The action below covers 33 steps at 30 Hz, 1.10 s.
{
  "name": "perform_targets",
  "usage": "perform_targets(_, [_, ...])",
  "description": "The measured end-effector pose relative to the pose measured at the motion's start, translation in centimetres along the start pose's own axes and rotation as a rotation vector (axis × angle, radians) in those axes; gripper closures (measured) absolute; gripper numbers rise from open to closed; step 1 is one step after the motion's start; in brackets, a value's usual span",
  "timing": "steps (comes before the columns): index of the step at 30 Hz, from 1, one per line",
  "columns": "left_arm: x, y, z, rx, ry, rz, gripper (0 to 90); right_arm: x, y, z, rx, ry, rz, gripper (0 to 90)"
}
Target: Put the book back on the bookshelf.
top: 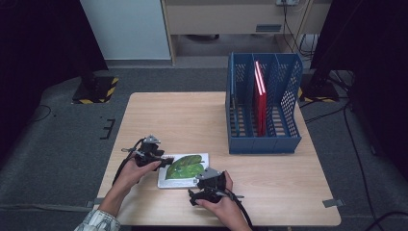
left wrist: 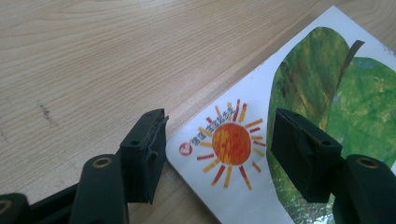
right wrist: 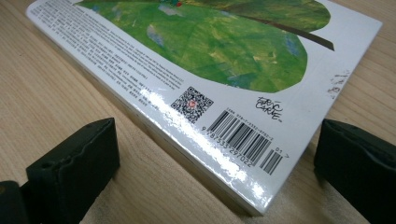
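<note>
High view: white picture book with a green leaf cover flat on the pale wooden table, at 7 o'clock from the blue slotted file rack, likely bound for a slot. Left gripper at its 9 o'clock, right gripper at 4 o'clock, hands low.

Left gripper view: jaws parted, straddling the book's edge, nothing clamped.

Right gripper view: jaws wide, unclenched around the barcode corner.

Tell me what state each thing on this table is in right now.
Picture book: closed, lying flat on the table, back cover with barcode up.
Red book: upright in the middle slot of the rack.
Blue file rack: standing upright, outer slots look empty.
Left gripper: jaws apart, astride the book's corner, not clamping.
Right gripper: jaws wide open around the book's near corner.
</note>
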State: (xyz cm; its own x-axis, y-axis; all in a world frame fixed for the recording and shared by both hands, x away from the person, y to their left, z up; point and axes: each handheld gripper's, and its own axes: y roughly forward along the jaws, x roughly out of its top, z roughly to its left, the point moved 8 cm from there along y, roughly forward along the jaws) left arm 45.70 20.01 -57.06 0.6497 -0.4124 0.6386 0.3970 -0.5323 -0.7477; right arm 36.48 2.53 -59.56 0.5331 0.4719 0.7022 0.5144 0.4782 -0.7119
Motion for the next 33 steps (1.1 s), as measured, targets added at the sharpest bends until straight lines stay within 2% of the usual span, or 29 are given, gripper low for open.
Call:
perform_targets(3, [0.1, -0.1, 0.0, 0.002, 0.01, 0.0, 35.5, 0.0, 0.0, 0.0, -0.001, 0.001, 0.0, 0.6])
perform_targets(6, [0.2, -0.3, 0.1, -0.008, 0.004, -0.016, 35.4, 0.0, 0.0, 0.0, -0.002, 0.0, 0.0, 0.6])
perform_targets(8, [0.2, -0.4, 0.2, -0.001, 0.003, -0.019, 34.7, 0.0, 0.0, 0.0, -0.001, 0.0, -0.001, 1.0])
perform_targets(16, [-0.7, -0.5, 0.8, 0.018, -0.013, -0.002, 31.8, 0.0, 0.0, 0.2, 0.0, -0.009, -0.009, 1.9])
perform_targets(21, [-1.2, -0.2, 0.5, 0.006, -0.02, 0.019, 31.5, 0.0, -0.1, 0.4, 0.008, -0.017, -0.007, 1.9])
perform_targets(33, [-1.1, -0.3, 0.5, 0.02, -0.037, 0.021, 34.4, 0.0, -0.1, 0.6, 0.01, -0.011, -0.002, 1.2])
